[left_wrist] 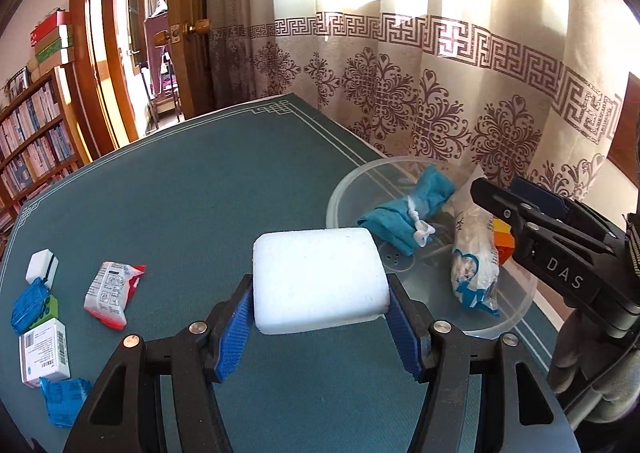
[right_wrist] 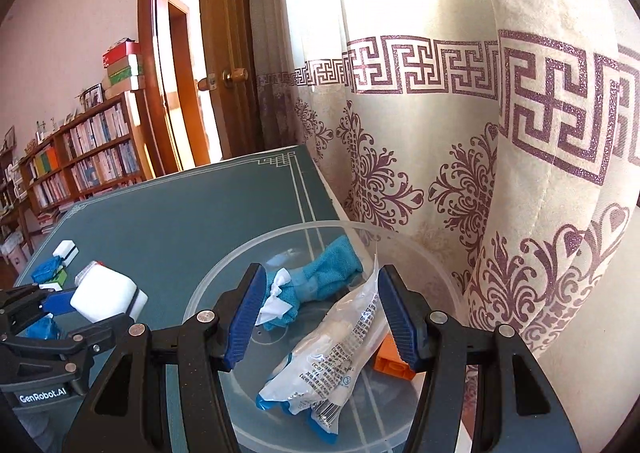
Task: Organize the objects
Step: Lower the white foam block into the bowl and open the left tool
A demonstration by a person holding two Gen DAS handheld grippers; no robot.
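Observation:
My left gripper [left_wrist: 320, 309] is shut on a white sponge block [left_wrist: 320, 277] and holds it above the green table mat, left of the clear plastic bowl [left_wrist: 344, 193]. It also shows in the right wrist view [right_wrist: 106, 299]. My right gripper [right_wrist: 316, 317] is open and empty above the bowl [right_wrist: 420, 253]. In the bowl lie a blue cloth roll [right_wrist: 328, 273], a white-and-blue plastic packet [right_wrist: 328, 365] and an orange box [right_wrist: 390, 361]. The packet lies between the open jaws, untouched.
At the mat's left lie a red-and-white packet [left_wrist: 112, 293], a white box [left_wrist: 42, 267], blue packets [left_wrist: 30, 305], a barcoded box [left_wrist: 44, 353]. A patterned curtain [left_wrist: 440, 73] hangs close behind the bowl. Bookshelf [left_wrist: 32, 141] and open door stand at far left.

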